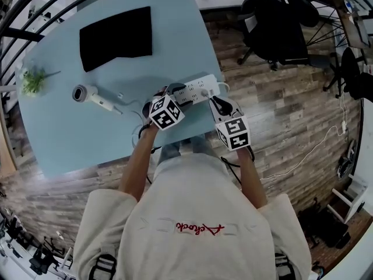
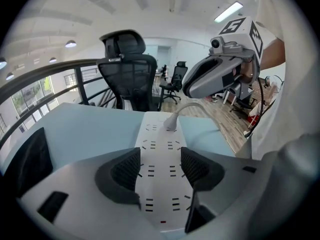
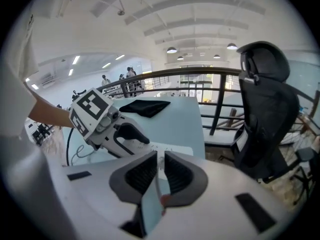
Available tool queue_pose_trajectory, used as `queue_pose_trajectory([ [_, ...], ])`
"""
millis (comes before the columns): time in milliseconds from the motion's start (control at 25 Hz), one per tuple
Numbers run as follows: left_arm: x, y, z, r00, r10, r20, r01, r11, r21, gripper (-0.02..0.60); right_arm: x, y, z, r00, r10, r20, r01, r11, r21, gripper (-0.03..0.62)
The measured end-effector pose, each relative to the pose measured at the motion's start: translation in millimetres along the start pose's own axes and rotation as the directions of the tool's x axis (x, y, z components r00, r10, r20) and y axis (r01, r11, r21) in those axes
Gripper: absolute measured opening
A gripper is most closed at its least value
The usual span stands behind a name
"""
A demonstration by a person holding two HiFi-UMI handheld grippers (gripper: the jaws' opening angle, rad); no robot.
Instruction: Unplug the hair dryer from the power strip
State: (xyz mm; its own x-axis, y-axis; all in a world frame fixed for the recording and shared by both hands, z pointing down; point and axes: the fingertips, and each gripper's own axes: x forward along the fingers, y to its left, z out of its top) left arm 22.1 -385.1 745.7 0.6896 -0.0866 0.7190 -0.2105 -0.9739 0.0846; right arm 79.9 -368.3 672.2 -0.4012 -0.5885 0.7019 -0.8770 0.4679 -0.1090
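Observation:
A white power strip (image 1: 198,90) lies on the light blue table (image 1: 70,139) near its front right corner. In the left gripper view a white plug (image 2: 171,124) sits in the far end of the strip (image 2: 160,184), and its white cord arcs up to the right. My left gripper (image 1: 176,92) straddles the strip's near end, with the pads (image 2: 125,171) against its sides. My right gripper (image 1: 217,104) hovers just over the plug end, its jaws a narrow slit apart with nothing between them (image 3: 160,171). The white hair dryer (image 1: 93,97) lies on the table to the left.
A black cloth (image 1: 116,37) lies at the back of the table and a small green plant (image 1: 33,80) stands at its left edge. A black office chair (image 1: 274,28) stands beyond the right edge on the wood floor, where a white cable (image 1: 303,156) trails.

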Motion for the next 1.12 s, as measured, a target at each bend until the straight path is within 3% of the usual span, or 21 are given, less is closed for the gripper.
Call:
queue_pose_trajectory([
  [80, -1, 0, 0, 1.0, -0.003, 0.005, 0.003, 1.0, 0.006, 0.245, 7, 4, -5, 0.998, 0.019, -0.059, -0.021, 0.999, -0.029, 0.103],
  [200, 0, 0, -1, 1.0, -0.005, 0.013, 0.004, 1.0, 0.016, 0.245, 19, 8, -10, 0.991, 0.021, -0.135, -0.032, 0.996, -0.08, 0.153],
  [440, 1, -1, -1, 1.0, -0.005, 0.012, 0.005, 1.0, 0.019, 0.245, 43, 2, -19, 0.96, -0.049, -0.277, 0.006, 0.988, -0.153, 0.152],
  [680, 0, 0, -2, 1.0, -0.007, 0.011, 0.007, 1.0, 0.018, 0.245, 57, 0, -25, 0.931, -0.087, -0.353, 0.018, 0.981, -0.193, 0.088],
  [1120, 0, 0, -1, 1.0, -0.015, 0.004, 0.015, 1.0, 0.016, 0.244, 58, 0, -22, 0.902, -0.059, -0.427, -0.017, 0.985, -0.171, 0.067],
])
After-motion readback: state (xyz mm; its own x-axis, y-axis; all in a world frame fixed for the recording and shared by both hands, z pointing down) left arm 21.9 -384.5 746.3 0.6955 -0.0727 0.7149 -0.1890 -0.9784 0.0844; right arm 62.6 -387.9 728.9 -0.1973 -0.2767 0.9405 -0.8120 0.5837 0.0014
